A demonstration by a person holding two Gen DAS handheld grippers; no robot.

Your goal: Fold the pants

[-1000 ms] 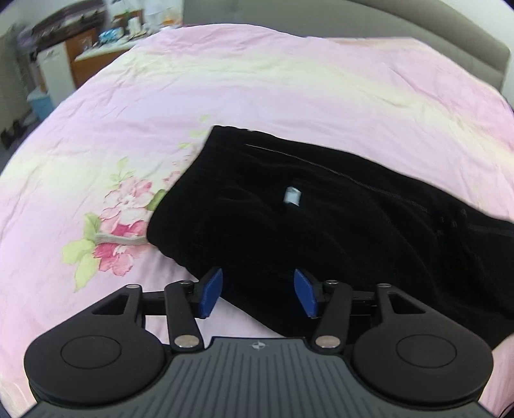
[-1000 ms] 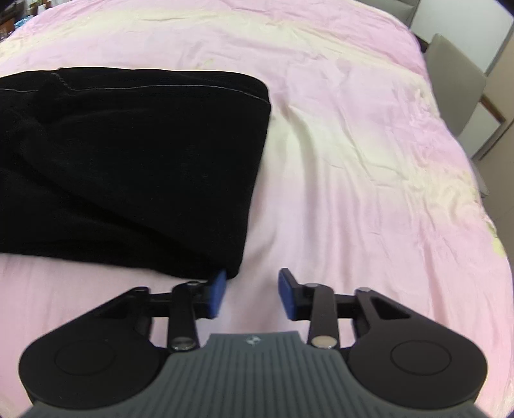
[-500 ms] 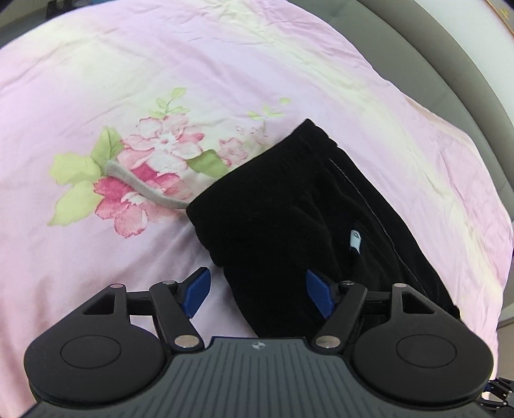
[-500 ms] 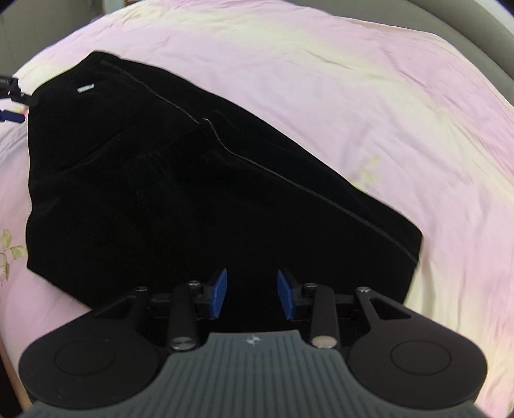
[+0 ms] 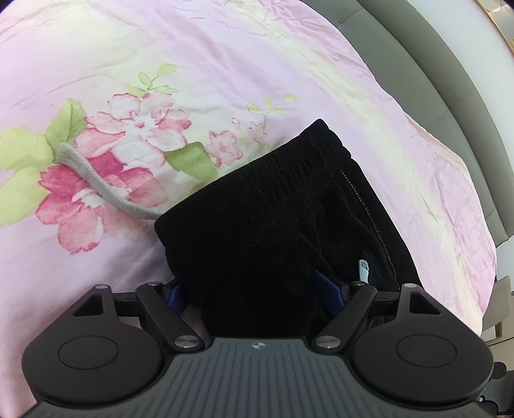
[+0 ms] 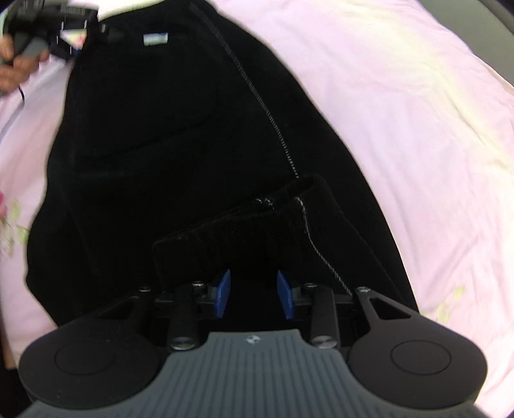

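The black pants (image 5: 273, 205) lie on the pink floral bedspread (image 5: 225, 58), elastic waistband toward the upper left, a grey drawstring (image 5: 96, 183) trailing over the flower print. My left gripper (image 5: 253, 292) is open wide with the waist end's fabric between its blue pads. In the right wrist view the pants (image 6: 160, 128) stretch away; a cuffed end (image 6: 244, 222) is raised in front of my right gripper (image 6: 253, 294), whose pads stand close together with black fabric between them. The left gripper (image 6: 61, 22) shows at the far end in the right wrist view.
A grey padded headboard (image 5: 449, 80) borders the bed at the right. The bedspread (image 6: 401, 112) extends to the right of the pants. A small white label (image 5: 363, 268) sits on the pants near my left gripper.
My left gripper has moved forward onto the waist end, fabric now between its pads. My right gripper has moved in over the leg end, and the cuff now stands lifted in front of it.
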